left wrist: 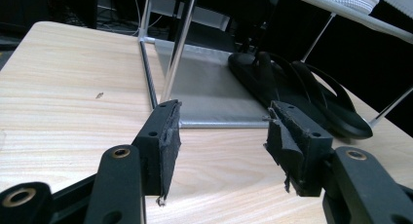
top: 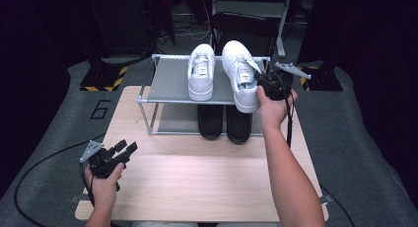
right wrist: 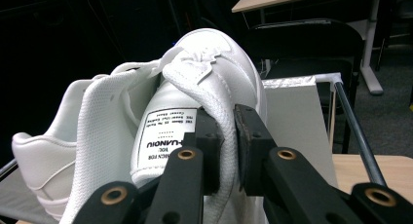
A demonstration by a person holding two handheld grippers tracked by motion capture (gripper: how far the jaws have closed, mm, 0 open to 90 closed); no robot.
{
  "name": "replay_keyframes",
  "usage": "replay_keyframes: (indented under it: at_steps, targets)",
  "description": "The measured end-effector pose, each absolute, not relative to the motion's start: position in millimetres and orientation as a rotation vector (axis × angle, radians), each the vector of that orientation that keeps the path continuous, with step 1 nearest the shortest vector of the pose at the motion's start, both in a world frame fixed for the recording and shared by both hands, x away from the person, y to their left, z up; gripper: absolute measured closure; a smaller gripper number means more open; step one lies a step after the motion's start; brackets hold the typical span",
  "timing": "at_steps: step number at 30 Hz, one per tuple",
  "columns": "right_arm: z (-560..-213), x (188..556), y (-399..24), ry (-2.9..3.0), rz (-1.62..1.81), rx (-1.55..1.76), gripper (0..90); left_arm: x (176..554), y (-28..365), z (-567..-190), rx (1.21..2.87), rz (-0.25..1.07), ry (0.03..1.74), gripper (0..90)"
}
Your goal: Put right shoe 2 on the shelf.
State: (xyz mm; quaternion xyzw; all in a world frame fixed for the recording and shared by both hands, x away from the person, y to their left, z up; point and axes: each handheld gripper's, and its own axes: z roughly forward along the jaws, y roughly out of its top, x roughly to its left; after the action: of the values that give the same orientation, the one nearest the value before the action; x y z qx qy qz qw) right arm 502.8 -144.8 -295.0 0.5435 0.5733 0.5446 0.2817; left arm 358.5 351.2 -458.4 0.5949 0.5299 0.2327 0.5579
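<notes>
So the right gripper (top: 263, 84) is pinching the right sneaker (top: 240, 74) by the side of its collar, jaws clamped tight on the padded edge, which you can see up close in the right gripper view (right wrist: 226, 151). Grabbing it there makes sense, since it's the one thin lip of the shoe that the jaws can actually close on. The sneaker is sitting over the top shelf of the rack (top: 167, 81), heel hanging off the front edge, toe pointing to the back, just beside the other sneaker (top: 201, 71), which is lying flat on the shelf. I'm guessing it's being lined up to match its pair.

The left gripper (top: 121, 153) is just idling low over the table (top: 197, 177), jaws spread wide with nothing between them, well apart from the rack. It's pointing toward the black sandals (left wrist: 297, 95) on the bottom shelf, but not reaching.
</notes>
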Motion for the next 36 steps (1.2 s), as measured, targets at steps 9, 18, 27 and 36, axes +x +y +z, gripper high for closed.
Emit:
replay_keyframes:
  at_steps: [9,18,27,36]
  targets:
    - [-296,515,-140,1.528,1.443,1.487,81.5,358,351,-458,1.399,0.544,1.246,45.7]
    - [-293,525,-139,1.517,1.447,1.52,81.4,358,351,-459,1.403,0.542,1.236,45.7]
    - [-290,534,-134,1.512,1.441,1.518,81.3,358,347,-459,1.418,0.538,1.233,45.7]
    - [-294,540,-131,1.514,1.444,1.536,81.1,357,348,-460,1.416,0.54,1.235,45.7]
